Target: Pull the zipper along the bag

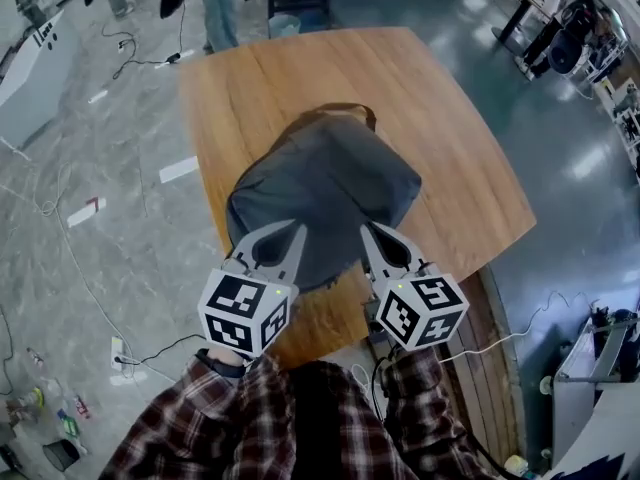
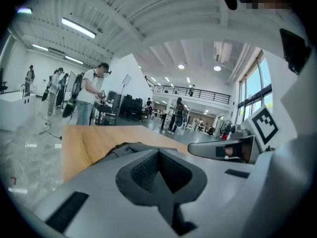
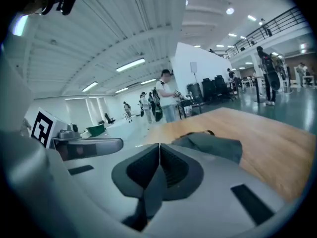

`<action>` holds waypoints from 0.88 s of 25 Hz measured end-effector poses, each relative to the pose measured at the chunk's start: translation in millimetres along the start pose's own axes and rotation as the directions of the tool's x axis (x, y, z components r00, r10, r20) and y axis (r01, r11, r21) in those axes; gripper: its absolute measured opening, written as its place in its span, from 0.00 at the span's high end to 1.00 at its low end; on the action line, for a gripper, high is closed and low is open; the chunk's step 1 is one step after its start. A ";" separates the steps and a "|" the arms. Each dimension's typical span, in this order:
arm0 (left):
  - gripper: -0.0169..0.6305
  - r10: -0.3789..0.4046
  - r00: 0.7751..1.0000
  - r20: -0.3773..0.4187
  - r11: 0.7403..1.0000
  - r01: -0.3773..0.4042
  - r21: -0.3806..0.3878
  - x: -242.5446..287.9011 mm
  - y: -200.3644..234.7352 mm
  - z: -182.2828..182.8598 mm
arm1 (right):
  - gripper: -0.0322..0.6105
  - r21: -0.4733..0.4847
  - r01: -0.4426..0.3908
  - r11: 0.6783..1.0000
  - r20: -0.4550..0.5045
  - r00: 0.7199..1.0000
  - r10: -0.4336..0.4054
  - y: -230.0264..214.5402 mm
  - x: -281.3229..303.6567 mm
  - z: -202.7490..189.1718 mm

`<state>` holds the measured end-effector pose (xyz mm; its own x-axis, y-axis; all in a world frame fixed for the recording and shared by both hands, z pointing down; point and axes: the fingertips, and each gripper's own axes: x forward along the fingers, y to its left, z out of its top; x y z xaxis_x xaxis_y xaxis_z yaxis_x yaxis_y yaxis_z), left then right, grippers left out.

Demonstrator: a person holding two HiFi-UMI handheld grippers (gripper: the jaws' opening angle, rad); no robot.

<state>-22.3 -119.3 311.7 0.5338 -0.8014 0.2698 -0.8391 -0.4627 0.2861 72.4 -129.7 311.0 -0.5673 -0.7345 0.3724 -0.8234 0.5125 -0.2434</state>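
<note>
Both sets of jaws are closed on nothing: the left gripper [image 1: 296, 236] and right gripper [image 1: 370, 234] each show pads pressed together with no fabric or tab between them. They sit side by side over the near end of the bag [image 1: 325, 193]. I can't tell whether they touch it.

The bag lies flat on the bench [image 1: 450, 138], from about the centre towards the near edge, with its brown strap [image 1: 340, 110] at the far end.

Risks as I see them:
- No view shows the zipper or its pull. It's probably on a side or seam facing away, so any grab made now is blind (likely to get cloth, not the tab).
- Both jaws have to open before either can hold anything. Pushing in while shut only shoves the bag around.
- The bag is soft and loose on smooth wood. If one gripper pulls the slider and the other isn't pinning the fabric, the whole bag will slide with the pull, maybe off the near edge.
- Slack cloth ahead of the slider can bunch up and jam it. The holding gripper needs to keep the seam taut and in line with the pull.
- The strap could drag or catch if the bag gets rotated to expose the zip.
</note>
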 end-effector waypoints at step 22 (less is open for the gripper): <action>0.96 0.095 0.963 0.253 0.979 -0.136 0.150 -105.5 -57.9 103.0 | 0.93 -0.274 -0.135 0.952 0.200 0.960 0.194 139.3 -64.1 78.4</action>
<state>-40.8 -47.0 171.9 0.4076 -0.9116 0.0543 -0.9102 -0.4007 0.1049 -6.9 -46.1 183.0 -0.7071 -0.6948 0.1310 -0.7039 0.7094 -0.0367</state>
